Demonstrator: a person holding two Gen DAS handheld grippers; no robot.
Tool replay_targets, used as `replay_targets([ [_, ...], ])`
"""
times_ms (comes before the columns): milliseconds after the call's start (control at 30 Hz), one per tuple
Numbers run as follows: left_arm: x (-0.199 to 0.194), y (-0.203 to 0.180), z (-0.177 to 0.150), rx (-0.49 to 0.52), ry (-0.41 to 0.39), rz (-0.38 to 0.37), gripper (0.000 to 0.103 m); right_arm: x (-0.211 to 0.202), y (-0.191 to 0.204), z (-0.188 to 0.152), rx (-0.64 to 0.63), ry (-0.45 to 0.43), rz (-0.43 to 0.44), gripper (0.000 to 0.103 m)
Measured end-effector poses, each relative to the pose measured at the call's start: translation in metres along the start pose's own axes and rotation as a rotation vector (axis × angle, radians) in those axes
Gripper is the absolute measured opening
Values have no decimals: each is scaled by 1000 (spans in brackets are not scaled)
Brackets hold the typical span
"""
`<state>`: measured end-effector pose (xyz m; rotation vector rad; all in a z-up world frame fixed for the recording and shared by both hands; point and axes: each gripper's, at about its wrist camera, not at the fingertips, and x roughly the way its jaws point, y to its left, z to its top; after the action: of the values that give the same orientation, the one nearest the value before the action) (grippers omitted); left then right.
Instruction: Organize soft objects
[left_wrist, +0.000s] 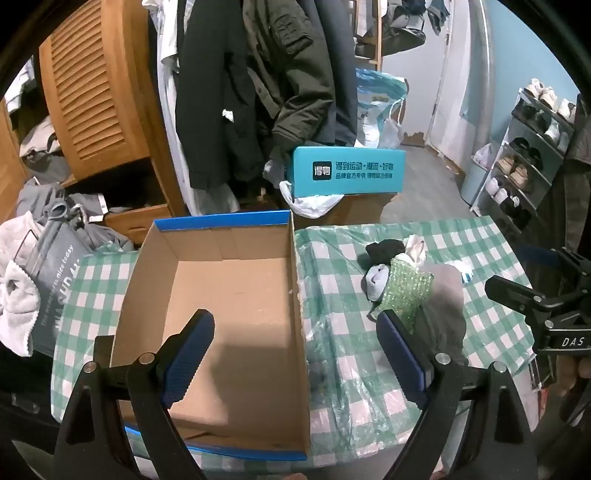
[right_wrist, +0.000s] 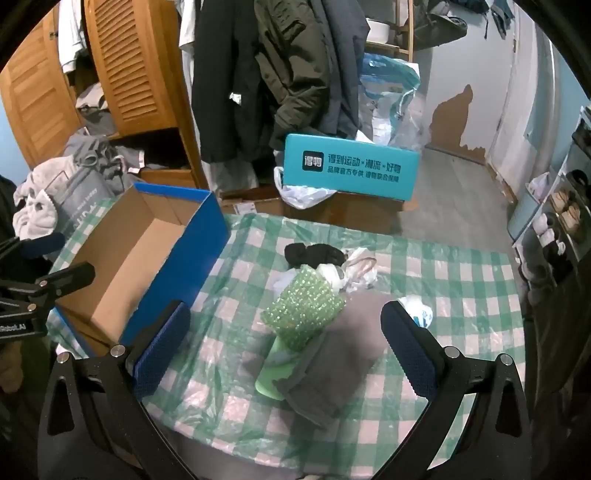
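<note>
An open, empty cardboard box with blue rim (left_wrist: 229, 295) sits on the left of the checked table (left_wrist: 476, 236); it also shows in the right wrist view (right_wrist: 129, 258). A pile of soft things lies to its right: a grey folded cloth (right_wrist: 332, 369), a green bubble-wrap pouch (right_wrist: 303, 314), black socks (right_wrist: 314, 254), white socks (right_wrist: 351, 273) and a small white item (right_wrist: 417, 314). My left gripper (left_wrist: 295, 332) is open over the box's right wall. My right gripper (right_wrist: 284, 332) is open above the pile, holding nothing.
A teal box (right_wrist: 351, 170) stands on cartons behind the table. Coats (right_wrist: 258, 74) hang at the back. A wooden wardrobe (right_wrist: 129, 74) and heaped clothes (left_wrist: 33, 258) are at the left. A shoe rack (left_wrist: 528, 158) is at the right.
</note>
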<state>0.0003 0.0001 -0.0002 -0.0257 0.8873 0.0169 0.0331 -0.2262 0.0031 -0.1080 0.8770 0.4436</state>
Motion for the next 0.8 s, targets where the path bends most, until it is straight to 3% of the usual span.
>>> replay_targets([
  [800, 6, -8, -9, -13, 3, -28, 91, -1, 2, -3, -7, 1, -3, 101],
])
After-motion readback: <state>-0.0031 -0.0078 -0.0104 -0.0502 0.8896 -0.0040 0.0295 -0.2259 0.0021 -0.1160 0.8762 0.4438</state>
